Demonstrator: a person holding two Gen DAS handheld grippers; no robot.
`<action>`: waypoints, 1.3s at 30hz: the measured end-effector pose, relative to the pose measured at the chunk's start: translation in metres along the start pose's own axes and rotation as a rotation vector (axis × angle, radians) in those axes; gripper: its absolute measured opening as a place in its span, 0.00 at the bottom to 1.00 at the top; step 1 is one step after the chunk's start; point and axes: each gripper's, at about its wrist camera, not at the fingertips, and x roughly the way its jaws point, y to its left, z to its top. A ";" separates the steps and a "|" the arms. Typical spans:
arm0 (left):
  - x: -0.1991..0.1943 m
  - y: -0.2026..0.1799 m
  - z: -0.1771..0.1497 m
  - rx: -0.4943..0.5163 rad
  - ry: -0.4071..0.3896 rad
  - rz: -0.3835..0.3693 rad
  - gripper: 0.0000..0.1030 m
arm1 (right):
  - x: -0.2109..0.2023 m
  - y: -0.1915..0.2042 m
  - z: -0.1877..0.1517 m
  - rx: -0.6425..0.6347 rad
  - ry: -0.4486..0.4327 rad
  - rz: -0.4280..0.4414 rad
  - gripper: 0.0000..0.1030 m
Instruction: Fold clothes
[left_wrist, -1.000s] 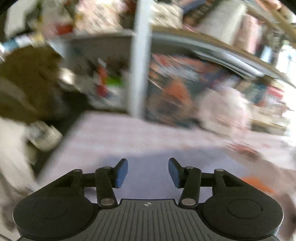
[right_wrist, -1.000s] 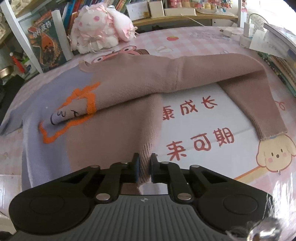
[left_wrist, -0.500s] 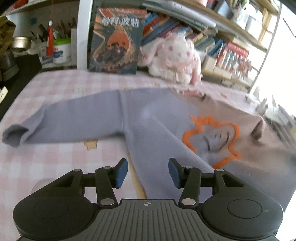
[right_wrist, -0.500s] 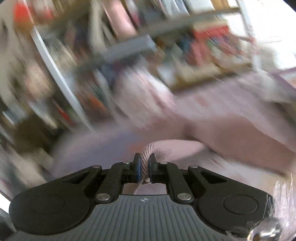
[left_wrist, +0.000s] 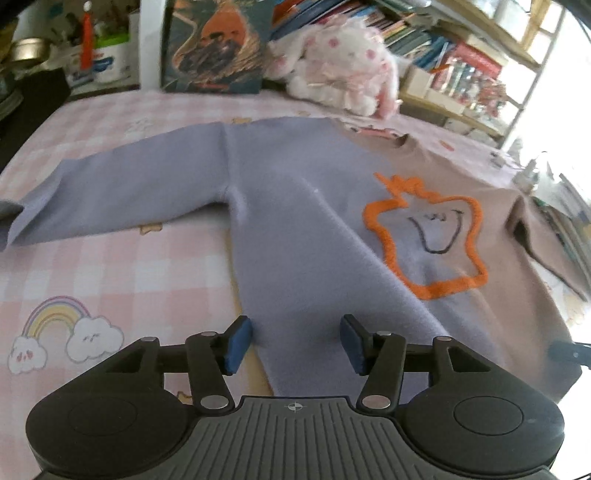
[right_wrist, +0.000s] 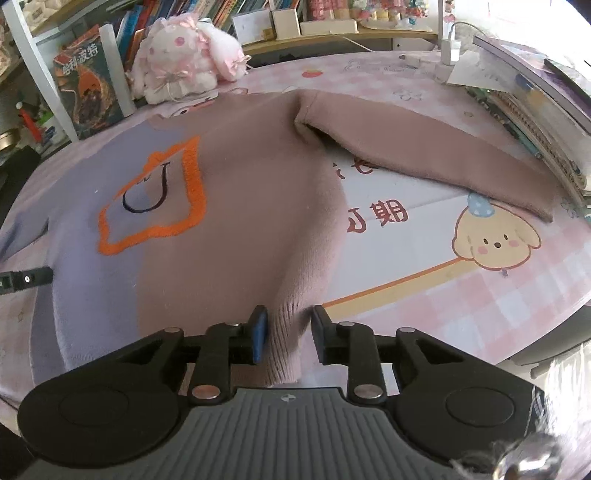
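Sweater (left_wrist: 295, 229): spread flat on the pink checked cloth (left_wrist: 110, 266), filling the middle of both views; half lilac, half brown, with an orange-outlined smiling face (left_wrist: 424, 240) at the centre.
Lilac sleeve (left_wrist: 122, 192): stretched out to the left edge of the left view, cuff at the frame's border.
Brown sleeve (right_wrist: 436, 158): runs to the upper right of the right view, cuff near the puppy print (right_wrist: 495, 240).
Left gripper (left_wrist: 293, 341): low centre, over the lilac hem; jaws about half wide and opening, pads clear of the fabric.
Right gripper (right_wrist: 286, 334): low centre; jaws narrow but opening, the ribbed brown hem (right_wrist: 284, 332) stands between them, right pad clearly off it.
Plush rabbit (right_wrist: 184, 59): upper left of the right view, beyond the collar.
Book (left_wrist: 214, 44): upright, top centre-left of the left view.
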 end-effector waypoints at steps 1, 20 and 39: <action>0.001 0.000 0.000 -0.007 -0.002 0.002 0.50 | 0.001 -0.002 -0.001 0.001 0.005 0.001 0.23; 0.009 0.037 0.025 -0.130 -0.090 0.170 0.01 | 0.009 0.055 0.021 -0.210 0.056 0.277 0.09; 0.013 -0.007 -0.001 0.047 -0.038 0.078 0.02 | 0.021 0.016 0.010 -0.201 -0.057 -0.066 0.09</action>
